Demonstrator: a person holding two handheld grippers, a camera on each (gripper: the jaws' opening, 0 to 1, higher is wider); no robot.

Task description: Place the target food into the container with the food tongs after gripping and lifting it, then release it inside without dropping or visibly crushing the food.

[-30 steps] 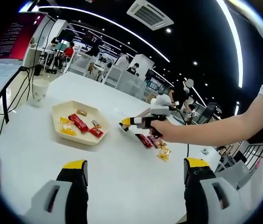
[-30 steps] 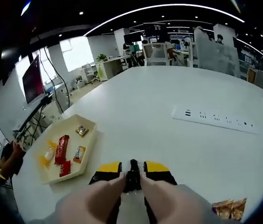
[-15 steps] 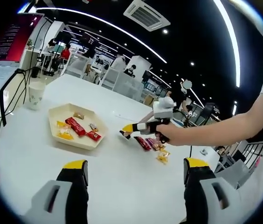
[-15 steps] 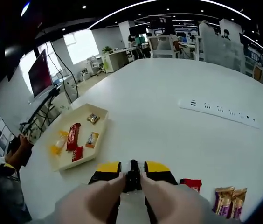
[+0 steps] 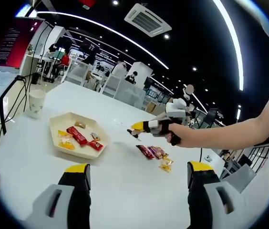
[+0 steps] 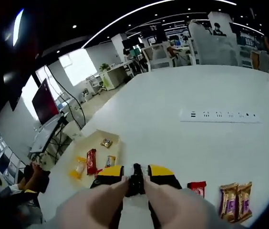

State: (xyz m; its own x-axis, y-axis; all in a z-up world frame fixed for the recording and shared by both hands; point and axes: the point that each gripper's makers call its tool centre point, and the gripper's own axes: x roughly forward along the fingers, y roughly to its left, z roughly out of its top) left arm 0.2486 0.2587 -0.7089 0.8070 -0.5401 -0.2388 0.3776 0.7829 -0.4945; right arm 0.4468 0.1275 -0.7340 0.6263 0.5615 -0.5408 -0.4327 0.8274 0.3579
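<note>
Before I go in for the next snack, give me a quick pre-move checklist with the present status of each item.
1. Right tongs free of food: ok, shut with nothing visibly between the tips.
2. Left tongs clear: ok, open, holding nothing.
3. Cream hexagonal tray reachable: ok, it sits unobstructed on the white table.
4. Room in the tray: ok, bare floor shows beside the snacks already inside.
5. Targets available: ok, red wrapped bar and two brown wrapped snacks lie on the table.
6. Height of the right tongs above the table: cannot tell.
</note>
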